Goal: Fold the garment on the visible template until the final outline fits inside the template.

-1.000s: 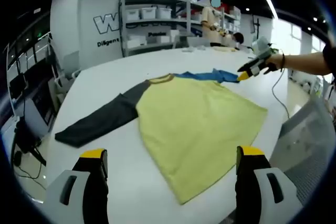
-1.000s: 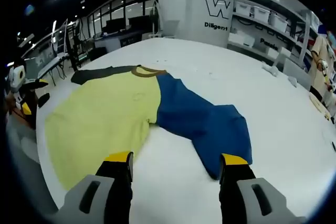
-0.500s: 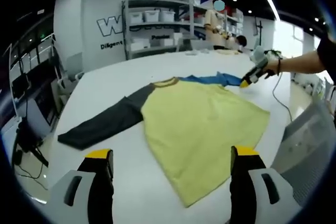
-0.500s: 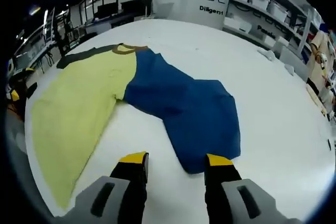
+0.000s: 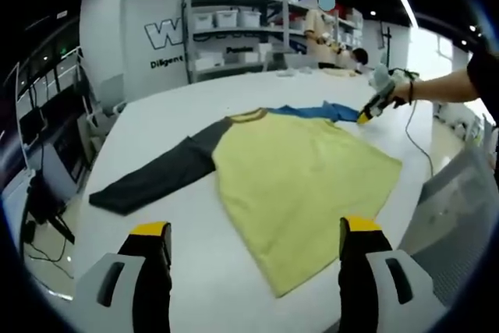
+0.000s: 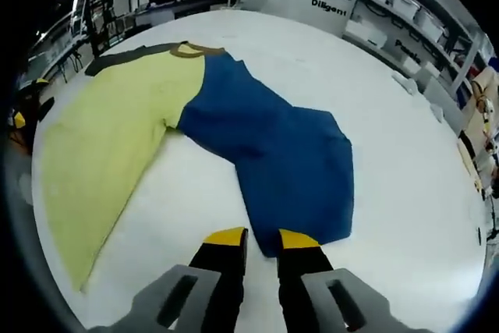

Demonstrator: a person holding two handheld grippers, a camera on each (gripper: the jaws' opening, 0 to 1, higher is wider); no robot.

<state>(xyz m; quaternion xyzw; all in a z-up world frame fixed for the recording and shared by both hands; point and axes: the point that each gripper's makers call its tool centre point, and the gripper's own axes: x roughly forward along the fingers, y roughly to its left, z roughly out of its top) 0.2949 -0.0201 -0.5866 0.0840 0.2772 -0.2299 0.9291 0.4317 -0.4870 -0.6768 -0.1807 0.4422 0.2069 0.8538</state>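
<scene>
Lying limp and light on the white worktop (image 6: 437, 193), the garment (image 5: 304, 169) wants pinching at its blue sleeve (image 6: 300, 181) cuff, where the right gripper (image 6: 253, 238) has fingers nearly closed at the hem, seemingly not yet clamped, while the left gripper (image 5: 253, 232) gapes wide.

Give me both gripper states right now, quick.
Left gripper: open, jaws wide apart, holding nothing, above the table short of the yellow shirt body.
Right gripper: nearly shut at the blue sleeve cuff edge; grip on it cannot be told.
</scene>
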